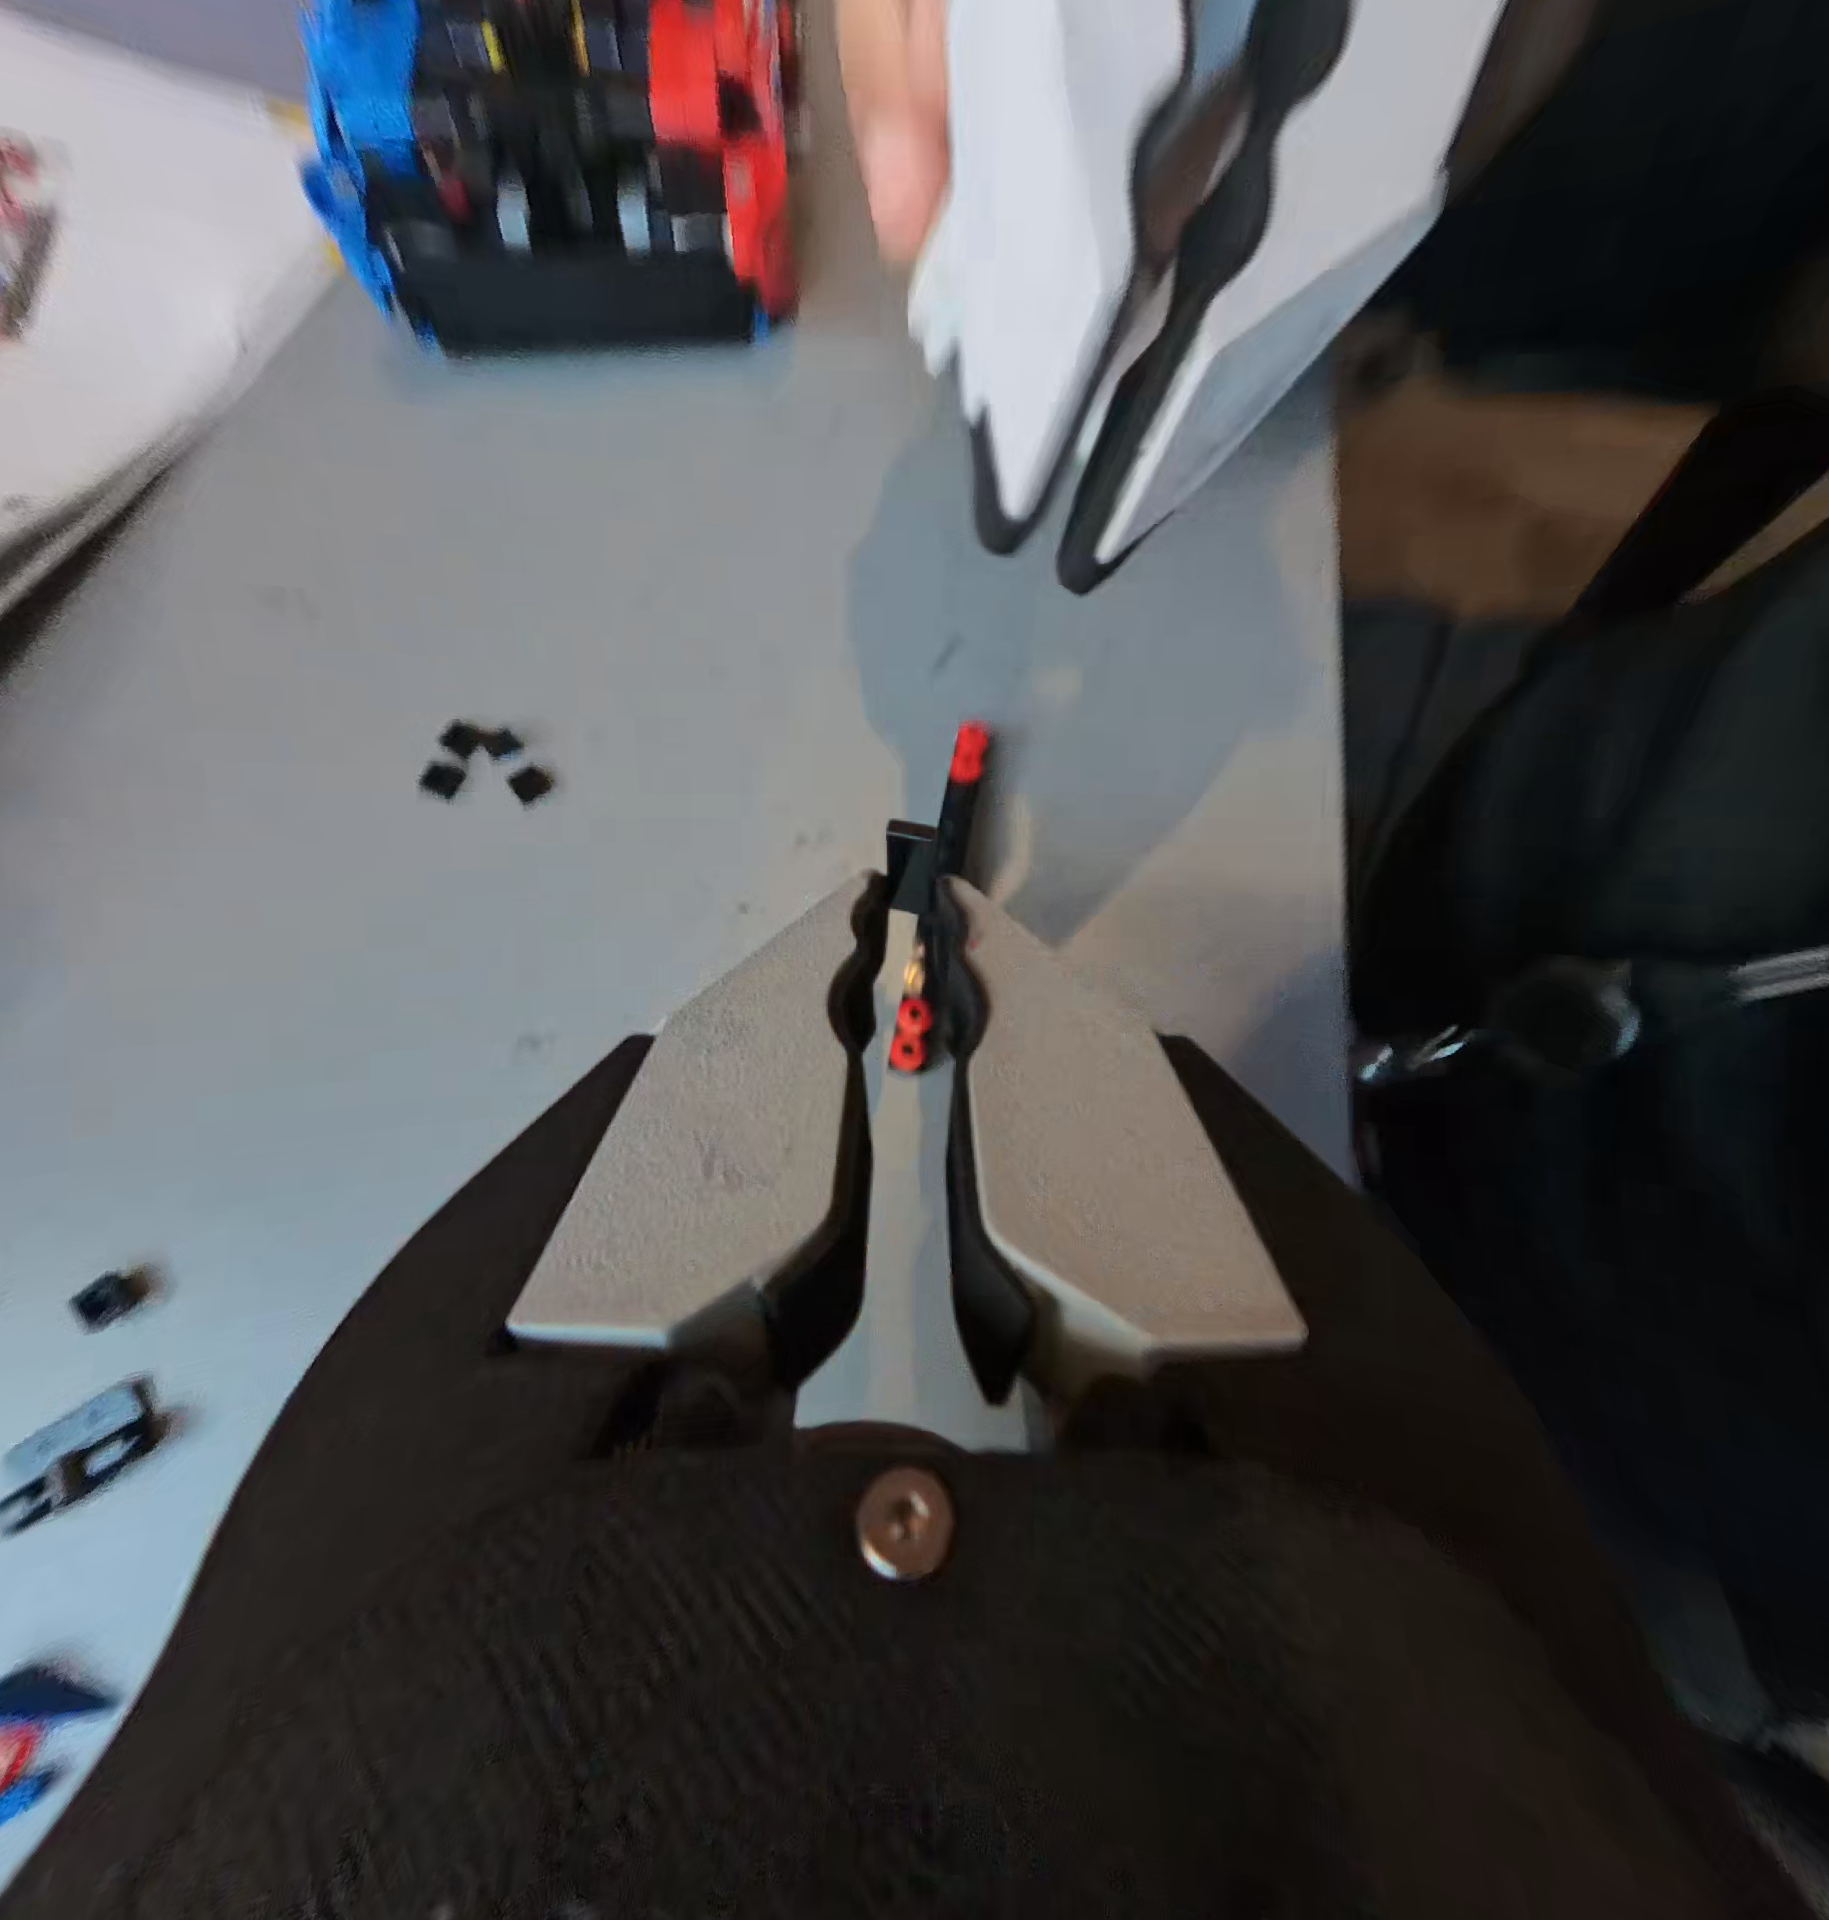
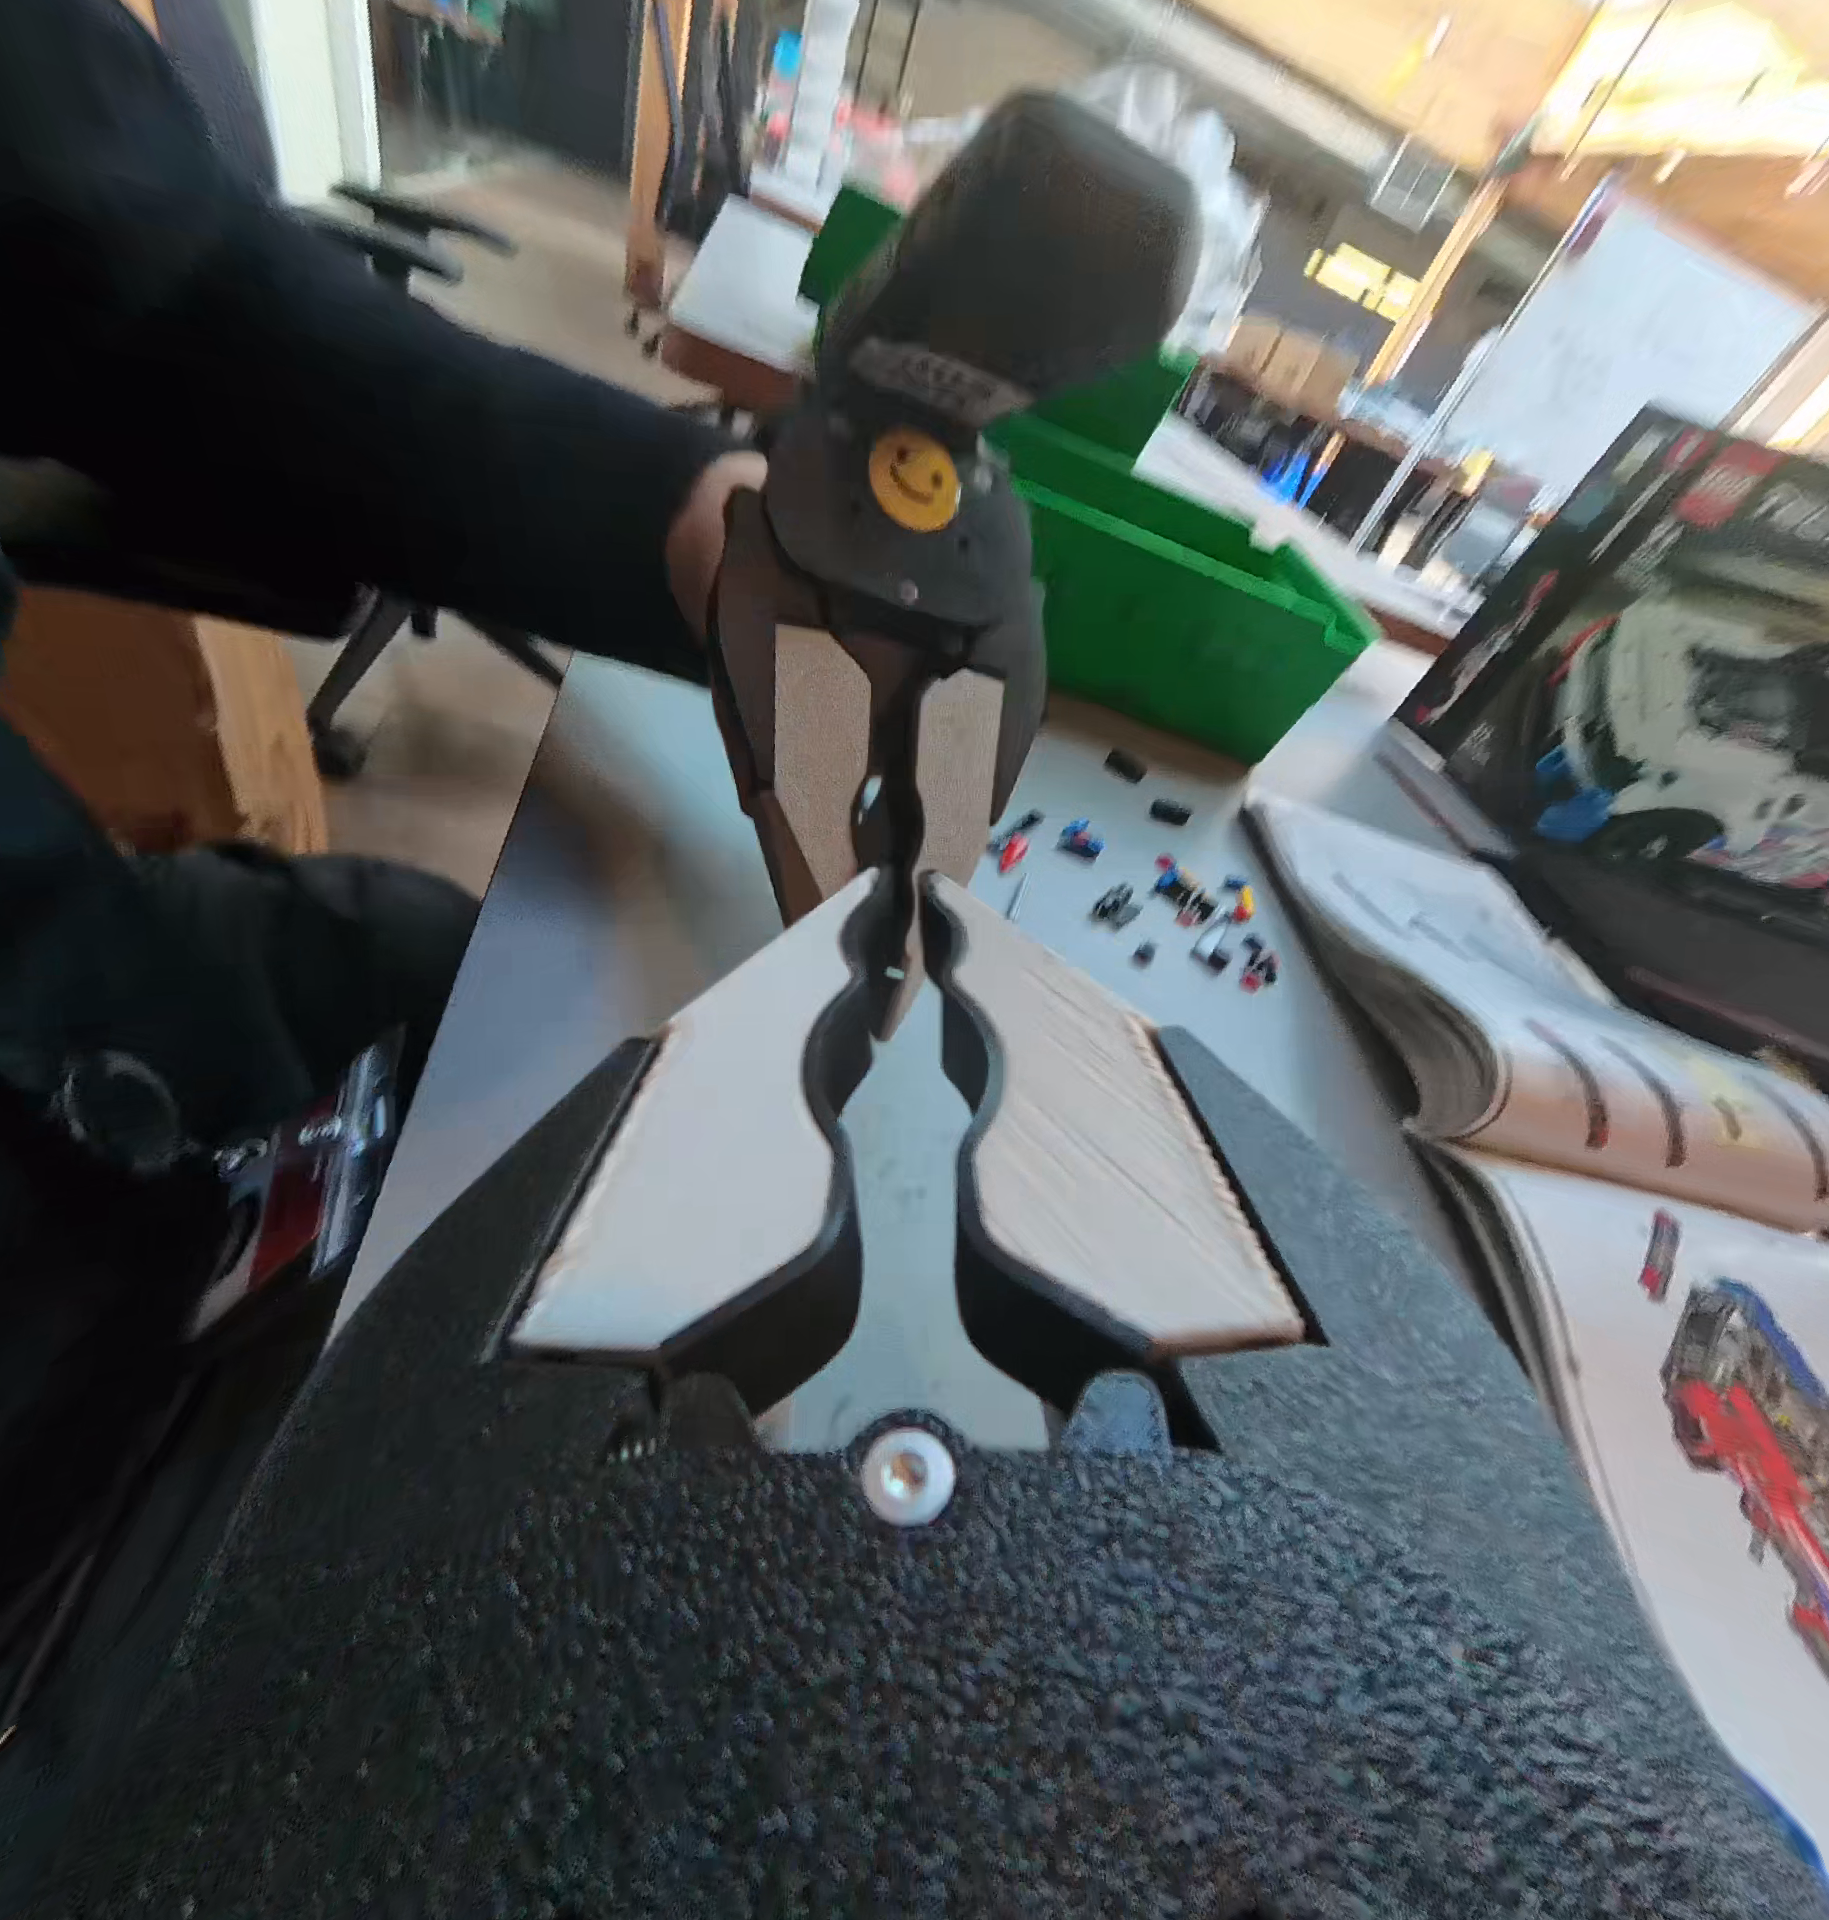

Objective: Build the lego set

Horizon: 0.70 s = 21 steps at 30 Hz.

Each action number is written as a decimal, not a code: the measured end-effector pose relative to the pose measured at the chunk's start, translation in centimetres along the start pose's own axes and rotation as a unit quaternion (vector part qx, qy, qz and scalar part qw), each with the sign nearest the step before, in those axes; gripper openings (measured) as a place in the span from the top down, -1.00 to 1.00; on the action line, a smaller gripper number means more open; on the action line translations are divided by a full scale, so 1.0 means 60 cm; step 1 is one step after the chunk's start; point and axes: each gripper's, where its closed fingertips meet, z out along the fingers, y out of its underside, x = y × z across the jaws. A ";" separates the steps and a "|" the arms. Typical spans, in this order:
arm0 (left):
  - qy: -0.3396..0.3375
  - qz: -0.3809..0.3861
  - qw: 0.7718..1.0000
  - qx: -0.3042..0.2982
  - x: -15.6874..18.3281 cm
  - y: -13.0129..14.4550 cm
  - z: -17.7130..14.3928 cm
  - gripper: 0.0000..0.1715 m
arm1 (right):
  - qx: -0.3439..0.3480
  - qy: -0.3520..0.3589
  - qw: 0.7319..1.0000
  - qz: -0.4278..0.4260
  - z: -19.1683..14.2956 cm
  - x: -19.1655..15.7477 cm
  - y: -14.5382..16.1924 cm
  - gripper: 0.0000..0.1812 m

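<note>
Over a grey table (image 1: pixel 474 582), the left gripper (image 1: pixel 912 891) is pinching a slim black Lego assembly (image 1: pixel 925 862) between nearly closed fingertips, its upper end carrying a red connector (image 1: pixel 971 750) and two more red pieces (image 1: pixel 908 1034) showing in the gap between the fingers. Facing it from above, the right gripper (image 1: pixel 1040 556) is hanging with its tips slightly parted and nothing visibly between them; in the right wrist view its fingertips (image 2: pixel 941 904) are flanking the left gripper's tips, though blur is hiding any contact. Beyond the tools, a blue, black and red Lego vehicle (image 1: pixel 567 166) is standing at the table's far end, small black pieces (image 1: pixel 486 761) are lying loose nearby, and an open instruction booklet (image 2: pixel 1492 997) is resting beside scattered pieces (image 2: pixel 1180 904), a green bin (image 2: pixel 1180 603) and the set's box (image 2: pixel 1668 665).
</note>
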 end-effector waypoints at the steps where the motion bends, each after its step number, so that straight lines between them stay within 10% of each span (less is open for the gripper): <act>1: -0.015 0.014 0.999 -0.033 -0.001 0.012 0.006 0.94 | -0.035 -0.014 0.999 0.012 0.004 -0.004 0.013 0.83; 8: -0.067 0.085 0.986 -0.128 0.004 0.029 0.019 0.94 | -0.175 -0.062 0.983 0.011 0.039 -0.033 0.070 0.85; 21: -0.073 0.094 0.987 -0.108 0.009 0.020 0.011 0.94 | -0.218 -0.046 0.975 0.007 0.032 -0.031 0.112 0.92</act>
